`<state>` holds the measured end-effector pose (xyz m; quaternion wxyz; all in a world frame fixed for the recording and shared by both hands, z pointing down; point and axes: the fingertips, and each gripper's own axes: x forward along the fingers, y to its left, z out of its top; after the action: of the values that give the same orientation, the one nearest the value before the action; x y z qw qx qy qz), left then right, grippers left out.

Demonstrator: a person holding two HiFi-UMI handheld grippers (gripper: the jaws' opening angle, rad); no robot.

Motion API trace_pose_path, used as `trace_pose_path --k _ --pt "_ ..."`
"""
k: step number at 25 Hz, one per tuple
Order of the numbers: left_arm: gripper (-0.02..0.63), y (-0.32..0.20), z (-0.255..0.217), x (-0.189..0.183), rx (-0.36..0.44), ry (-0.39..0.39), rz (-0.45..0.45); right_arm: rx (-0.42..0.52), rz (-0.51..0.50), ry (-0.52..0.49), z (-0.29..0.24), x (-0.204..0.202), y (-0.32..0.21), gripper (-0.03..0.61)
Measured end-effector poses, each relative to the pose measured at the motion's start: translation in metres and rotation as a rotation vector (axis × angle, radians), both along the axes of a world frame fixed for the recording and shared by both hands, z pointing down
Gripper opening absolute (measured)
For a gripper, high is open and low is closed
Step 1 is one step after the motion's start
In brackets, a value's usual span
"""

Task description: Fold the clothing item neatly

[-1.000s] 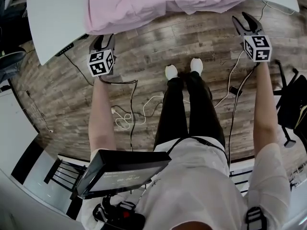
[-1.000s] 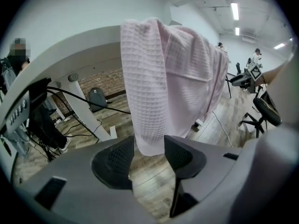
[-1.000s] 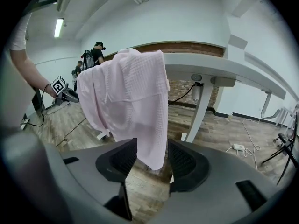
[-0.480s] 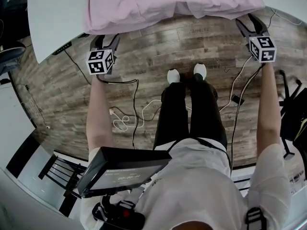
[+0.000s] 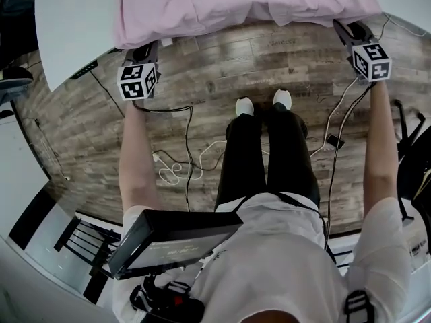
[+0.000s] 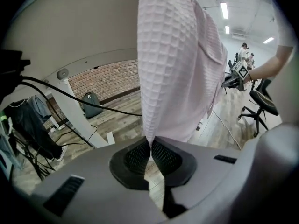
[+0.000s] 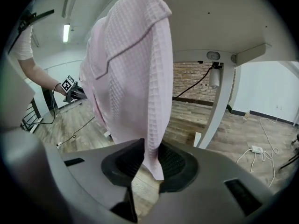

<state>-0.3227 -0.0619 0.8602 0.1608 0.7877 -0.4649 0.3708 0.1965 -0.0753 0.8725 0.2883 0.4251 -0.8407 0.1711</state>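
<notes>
Pink garment (image 6: 173, 64), waffle-textured, lies across our white worktop (image 5: 81, 25) and spills over its near edge, so its hem hangs toward the floor. Closest to us, the left tool (image 6: 150, 147) has just been closing and pinches a corner of that hem, pads pressed together on the cloth. The right tool (image 7: 149, 161) has also been closing, but its jaws stand partly apart, with a strip of the hem dangling between the pads. Under us, cables (image 5: 176, 168) loop over the wooden floor (image 5: 202, 79) beside our shoes (image 5: 243, 105). Past the right tool, a white worktop leg (image 7: 224, 111) rises just beside the hanging cloth. Farther off we see an office chair (image 6: 261, 108) and a brick wall (image 6: 110, 78).
</notes>
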Motion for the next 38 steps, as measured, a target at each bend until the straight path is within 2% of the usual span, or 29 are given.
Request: trace_pose_path --k 2,6,11,18,24,29,38 --pt "0.009 0.005 -0.004 0.004 -0.007 0.024 0.006 0.005 -0.012 -0.009 -0.006 -0.002 0.007 0.020" --pt "0.009 0.022 -0.018 0.014 -0.031 0.085 0.024 0.012 -0.046 -0.008 -0.022 -0.006 0.025 0.015" --pt "0.009 0.061 -0.050 0.025 -0.037 0.113 0.063 0.012 -0.100 0.037 -0.053 -0.011 0.059 0.015" --pt "0.009 0.113 -0.122 0.041 -0.045 0.176 0.107 0.040 -0.143 0.042 -0.134 -0.025 0.110 0.015" --pt "0.009 0.128 -0.190 0.048 -0.042 0.255 0.139 0.063 -0.159 0.040 -0.207 -0.045 0.129 0.015" --pt "0.009 0.121 -0.248 0.054 -0.029 0.353 0.178 0.109 -0.126 0.032 -0.268 -0.055 0.128 0.015" --pt "0.009 0.073 -0.321 0.037 0.084 0.493 0.164 0.265 0.027 0.021 -0.356 -0.051 0.093 0.015"
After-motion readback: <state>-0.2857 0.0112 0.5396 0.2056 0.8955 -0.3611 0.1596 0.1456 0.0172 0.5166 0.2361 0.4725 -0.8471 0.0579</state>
